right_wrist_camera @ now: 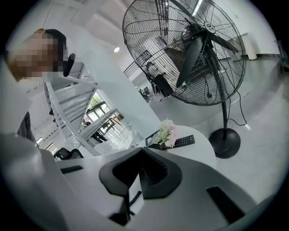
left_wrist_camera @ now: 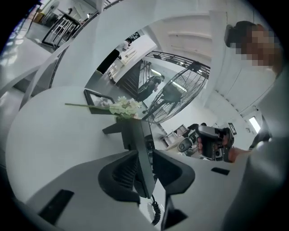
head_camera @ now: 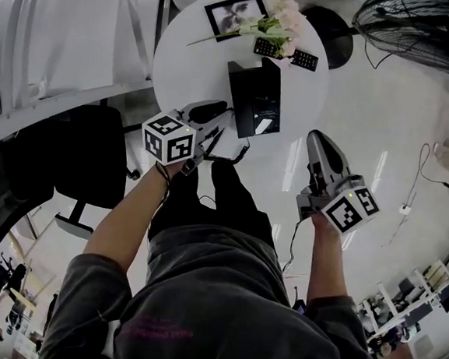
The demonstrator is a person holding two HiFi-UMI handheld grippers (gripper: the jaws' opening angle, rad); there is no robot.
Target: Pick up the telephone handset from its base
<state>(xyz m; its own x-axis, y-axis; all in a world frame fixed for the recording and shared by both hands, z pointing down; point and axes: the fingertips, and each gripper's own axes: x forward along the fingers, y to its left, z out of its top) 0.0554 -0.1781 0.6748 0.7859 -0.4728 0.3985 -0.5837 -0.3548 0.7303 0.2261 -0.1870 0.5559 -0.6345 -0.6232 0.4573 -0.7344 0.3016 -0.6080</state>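
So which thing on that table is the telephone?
Find the round white table beside the big standing fan. The telephone sits near its middle, on the person's side of the picture frame and flowers. It is the largest black thing there, with a curly cord at its near end, unlike the two small flat remotes by the flowers.

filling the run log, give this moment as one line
left tool open, at telephone | right tool shut, beside table | nothing held

Black handset lies lengthwise along L side of black phone base, on round white table; coiled cord hangs off near end.
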